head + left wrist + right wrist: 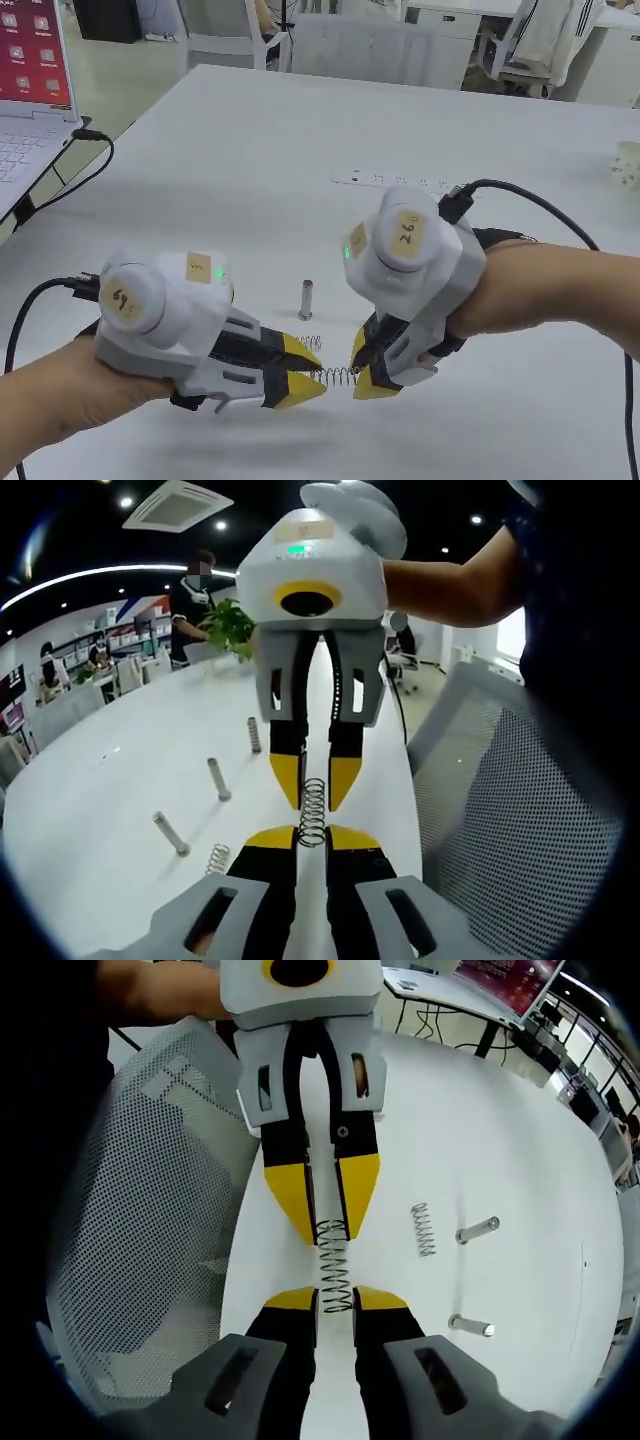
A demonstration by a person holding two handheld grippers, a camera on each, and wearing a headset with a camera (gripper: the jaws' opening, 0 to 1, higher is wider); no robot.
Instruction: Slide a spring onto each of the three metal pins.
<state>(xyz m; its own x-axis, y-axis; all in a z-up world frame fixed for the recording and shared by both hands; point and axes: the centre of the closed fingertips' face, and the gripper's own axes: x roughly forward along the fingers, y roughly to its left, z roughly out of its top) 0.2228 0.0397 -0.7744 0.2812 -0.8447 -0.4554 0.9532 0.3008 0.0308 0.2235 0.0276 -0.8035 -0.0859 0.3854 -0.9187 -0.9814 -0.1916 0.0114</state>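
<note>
Both grippers face each other tip to tip over the white table, each shut on one end of the same thin wire spring. My left gripper holds its left end and my right gripper its right end. The left gripper view has the spring running from my left gripper to the right gripper. A second spring lies loose near an upright metal pin. Three pins stand in a row, and the farthest looks ribbed. Two pins appear beside the loose spring.
An open laptop with a black cable sits at the table's far left. A white power strip lies behind the grippers, and a paper cup at the right edge. A mesh chair is near the table edge. People stand far off.
</note>
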